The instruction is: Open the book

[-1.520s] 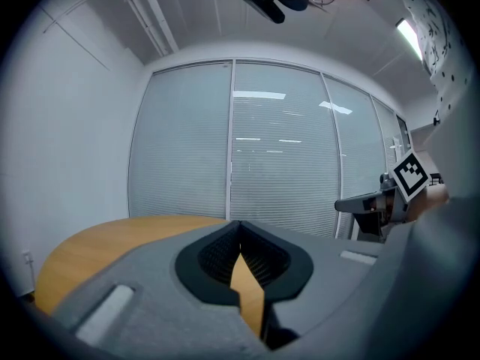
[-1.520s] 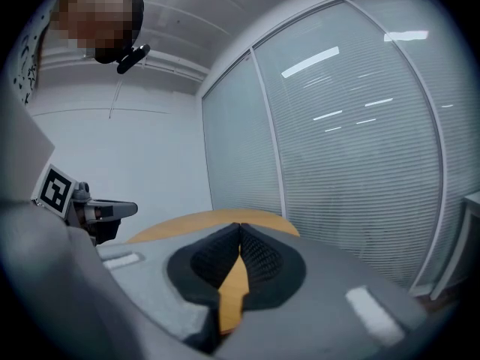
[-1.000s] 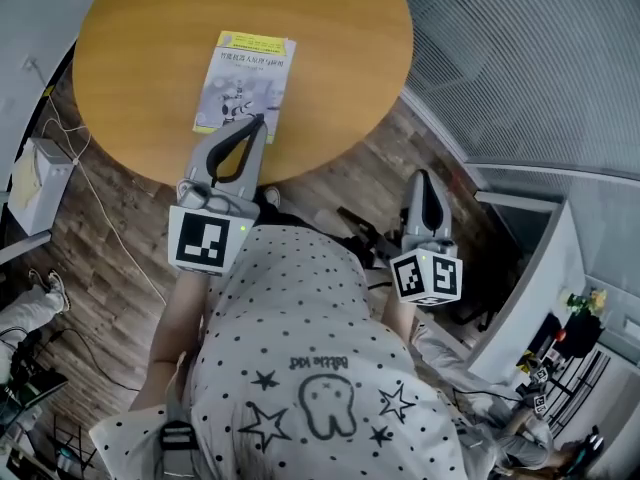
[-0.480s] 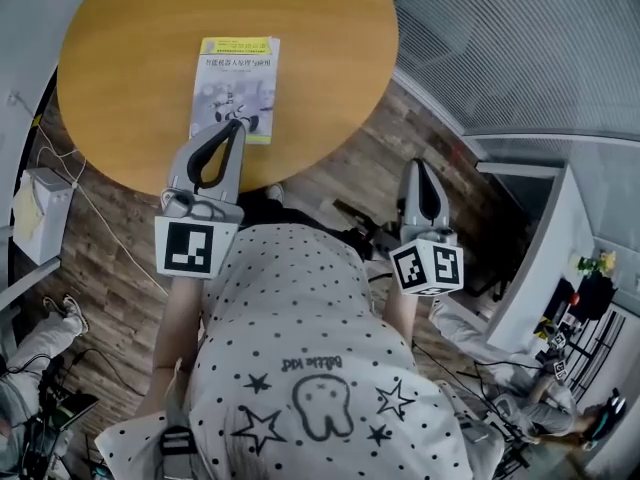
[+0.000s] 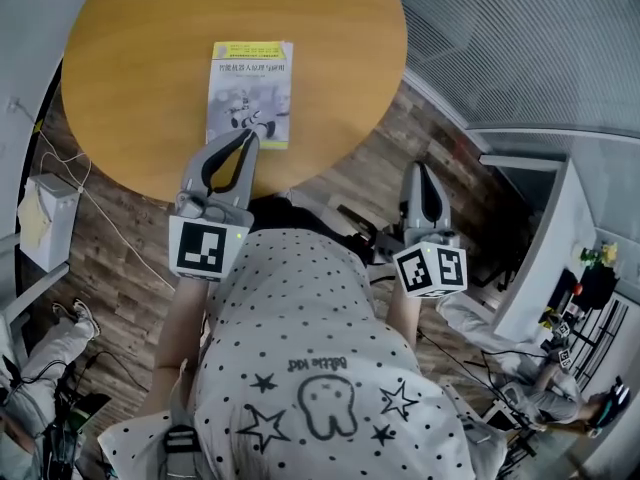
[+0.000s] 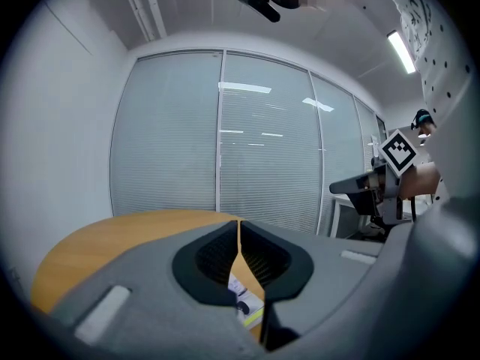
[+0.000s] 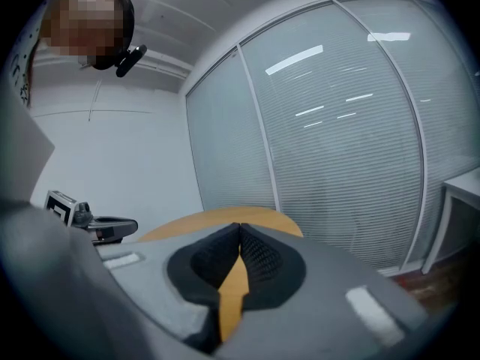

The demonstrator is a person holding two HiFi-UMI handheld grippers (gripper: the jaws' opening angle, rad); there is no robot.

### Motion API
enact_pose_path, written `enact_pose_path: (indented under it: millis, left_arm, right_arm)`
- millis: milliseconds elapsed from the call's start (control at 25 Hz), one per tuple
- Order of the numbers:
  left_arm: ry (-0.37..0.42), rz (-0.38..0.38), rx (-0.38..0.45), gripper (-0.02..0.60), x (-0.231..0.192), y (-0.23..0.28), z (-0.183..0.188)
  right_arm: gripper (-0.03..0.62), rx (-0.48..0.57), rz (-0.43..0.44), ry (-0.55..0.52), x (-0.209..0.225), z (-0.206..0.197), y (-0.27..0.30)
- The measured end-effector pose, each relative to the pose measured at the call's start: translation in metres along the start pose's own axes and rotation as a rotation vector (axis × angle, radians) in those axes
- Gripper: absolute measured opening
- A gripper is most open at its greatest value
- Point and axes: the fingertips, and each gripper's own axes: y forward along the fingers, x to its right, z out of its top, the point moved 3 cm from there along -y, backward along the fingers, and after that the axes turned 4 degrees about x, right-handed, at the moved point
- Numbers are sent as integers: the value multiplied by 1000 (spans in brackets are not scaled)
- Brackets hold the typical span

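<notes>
**Workpiece.** The book lies flat and closed, cover up, on the round wooden desk, toward the edge nearest the person. It looks like a thin paperback. Expect it to be light, with a flexible cover that bends rather than lifts as one board. The glossy cover will probably be slippery under a pad. With so little weight, the whole book is likely to slide on the smooth desk if pushed sideways.

**Where to take hold.** A pale strip along the right long side, in the head view, suggests the page edges. The spine is then probably on the left. Take the cover at that free right edge, near a corner, and work a jaw tip under it. Holding the spine side down with the other tool should stop the book from shifting. Pinch lightly, because the cover creases easily.

**Left hand-held gripper**. The jaws are closed tip to tip and hold nothing. In its own view the tips meet, and the book shows through the gap below them, on the desk ahead. In the head view the tips sit at the book's near edge. Whether they touch it cannot be told.

**Right hand-held gripper**. The jaws are likewise closed and empty, and the tips meet in its own view. It is off the desk, over the floor, well apart from the book.
</notes>
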Motion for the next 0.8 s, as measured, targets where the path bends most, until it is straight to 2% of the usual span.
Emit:
enact_pose_path:
  millis: [160, 440, 640, 680, 720, 760, 800]
  left_arm:
    - [-21, -10, -9, 12, -7, -1, -6]
    - [0, -18, -10, 11, -13, -5, -7]
    - [35, -24, -52, 14, -13, -4, -17]
    - [37, -33, -71, 20, -11, -2, -22]
    - [42, -47, -93, 74, -10, 1, -27]
    - [50, -65, -115, 100, -8, 4, -32]
    - [61, -82, -133, 100, -7, 6, -36]
  right_arm:
    - [5, -7, -9, -1, -8, -5, 2]
    - [5, -18, -16, 2, -15, -10, 0]
    - [5, -41, 10, -39, -24, -14, 1]
    - [5, -48, 21, -56, -27, -15, 2]
    - [5, -55, 34, -72, -31, -16, 3]
    - [5, -62, 47, -84, -37, -19, 4]
    - [5, -69, 61, -94, -42, -22, 4]
